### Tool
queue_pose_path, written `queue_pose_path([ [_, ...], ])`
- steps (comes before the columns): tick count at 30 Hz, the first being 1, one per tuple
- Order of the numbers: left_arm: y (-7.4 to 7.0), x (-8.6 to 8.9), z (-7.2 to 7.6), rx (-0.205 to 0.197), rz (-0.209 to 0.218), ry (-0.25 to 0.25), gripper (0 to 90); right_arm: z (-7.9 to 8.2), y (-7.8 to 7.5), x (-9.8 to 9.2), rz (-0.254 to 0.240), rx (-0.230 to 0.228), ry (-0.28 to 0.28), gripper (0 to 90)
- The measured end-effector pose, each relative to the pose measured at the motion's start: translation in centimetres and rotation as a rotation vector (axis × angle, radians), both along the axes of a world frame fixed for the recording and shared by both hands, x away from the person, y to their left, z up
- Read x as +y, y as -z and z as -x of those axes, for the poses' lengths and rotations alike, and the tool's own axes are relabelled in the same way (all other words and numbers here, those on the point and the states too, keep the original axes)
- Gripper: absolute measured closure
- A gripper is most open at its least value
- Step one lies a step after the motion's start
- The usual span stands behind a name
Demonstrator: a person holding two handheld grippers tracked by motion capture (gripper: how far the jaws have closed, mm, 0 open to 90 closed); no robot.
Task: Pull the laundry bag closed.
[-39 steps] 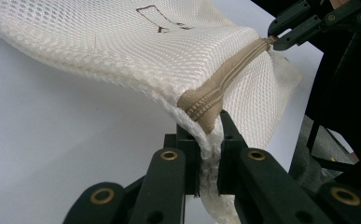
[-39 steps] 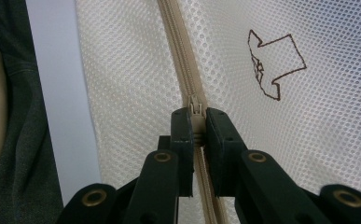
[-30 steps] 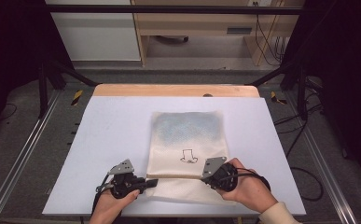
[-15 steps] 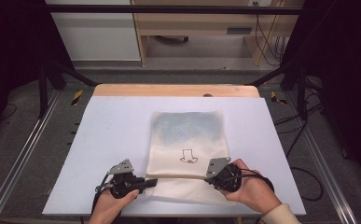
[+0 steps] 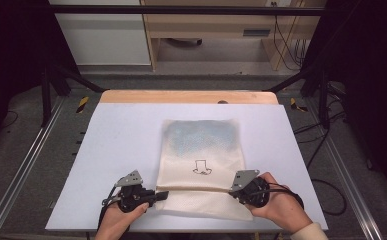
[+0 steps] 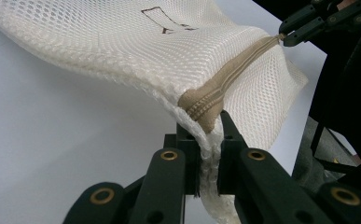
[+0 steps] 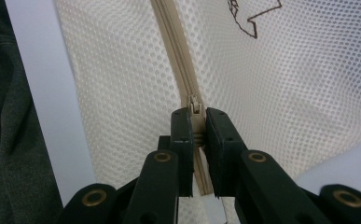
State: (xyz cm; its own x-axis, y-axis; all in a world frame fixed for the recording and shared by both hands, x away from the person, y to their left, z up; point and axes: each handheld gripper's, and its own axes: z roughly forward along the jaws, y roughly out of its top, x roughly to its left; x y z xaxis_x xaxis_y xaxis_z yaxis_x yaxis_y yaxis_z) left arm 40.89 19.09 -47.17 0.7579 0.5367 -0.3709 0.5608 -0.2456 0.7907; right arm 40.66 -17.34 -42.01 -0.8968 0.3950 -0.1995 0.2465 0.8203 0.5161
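Note:
A cream mesh bag [image 5: 201,145] with a small black drawing lies on the white table [image 5: 116,145], and something bluish shows through its far half. A beige zipper [image 5: 196,189] runs across its near end. My left gripper [image 5: 162,194] is shut on the bag's left edge at the zipper's end [image 6: 201,105], lifting the mesh slightly. My right gripper [image 5: 232,190] is shut on the zipper pull [image 7: 194,105] near the bag's right side. In the left gripper view the right gripper [image 6: 285,38] sits at the far end of the zipper tape [image 6: 243,60].
A wooden strip [image 5: 188,96] borders the table's far edge. Metal rails [image 5: 26,165] run along both sides on the grey floor. A cabinet and cables stand beyond the table. The person's dark sleeve [image 7: 15,140] is close to the right gripper.
My right gripper has slid rightward along the zipper with the pull in its jaws. The left gripper and the bag's left edge have stayed put.

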Motion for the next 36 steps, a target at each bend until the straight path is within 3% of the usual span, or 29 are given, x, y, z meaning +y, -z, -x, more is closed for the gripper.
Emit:
queue_pose_path([
  [22, 0.2, -0.1, 0.1, 0.003, 0.000, -0.002, 83.3, 0.4, 0.6, -2.8, -0.004, 0.006, 0.053, 82.0],
  [36, 0.1, -0.1, 0.1, 0.004, 0.002, -0.001, 83.3, 0.4, 0.9, -3.5, -0.002, 0.010, 0.069, 82.0],
])
